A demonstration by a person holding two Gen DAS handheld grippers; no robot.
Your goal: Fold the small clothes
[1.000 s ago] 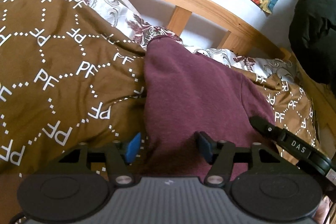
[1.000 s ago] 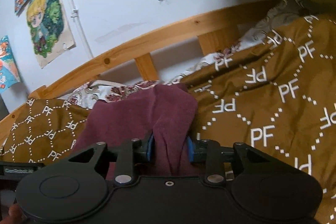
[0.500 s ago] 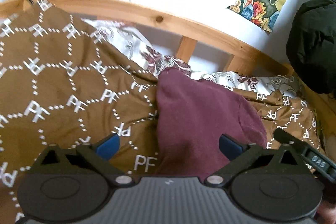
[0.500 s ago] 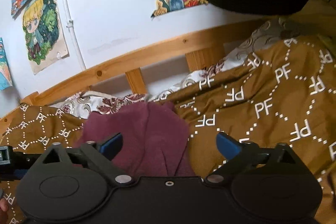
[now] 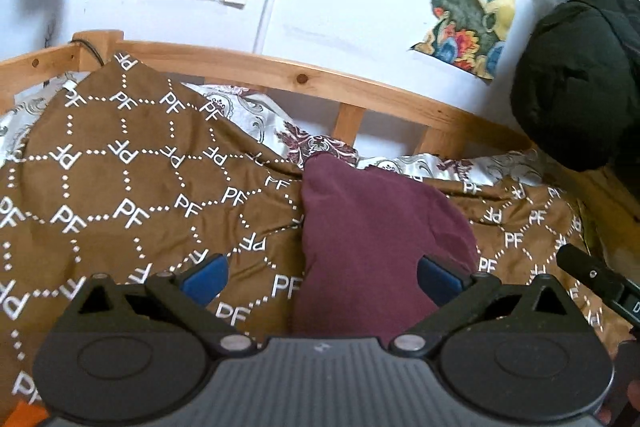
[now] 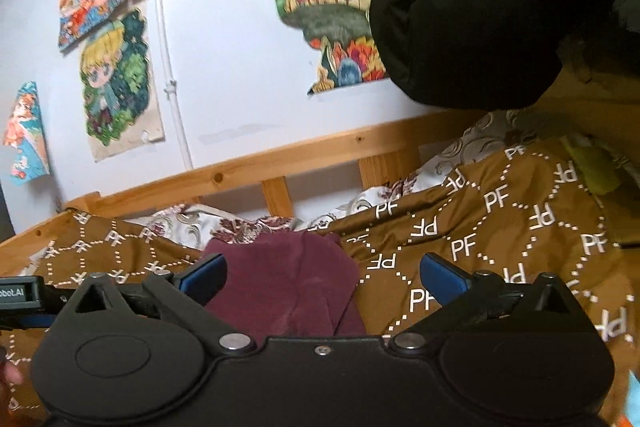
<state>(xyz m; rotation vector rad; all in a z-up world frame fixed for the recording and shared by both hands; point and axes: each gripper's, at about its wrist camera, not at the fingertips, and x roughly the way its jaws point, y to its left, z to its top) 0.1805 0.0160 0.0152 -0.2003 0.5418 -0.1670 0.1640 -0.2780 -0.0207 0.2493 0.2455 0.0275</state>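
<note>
Left camera: the left claw (image 5: 322, 277) is spread wide, holding nothing, above the maroon garment (image 5: 372, 239), which lies in a compact folded shape on the brown bedspread (image 5: 120, 195). Right camera: the right claw (image 6: 322, 277) is wide open and empty too. Looks basically folded, maybe only tidying left.

Matt, soft maroon cloth garment (image 5: 372, 227) at lower centre, on a smooth brown printed fabric cover (image 5: 120, 187). Pale varnished wood bed rail (image 5: 300, 79) across the middle. Curling paper posters (image 6: 120, 83) above, on the white wall.
</note>
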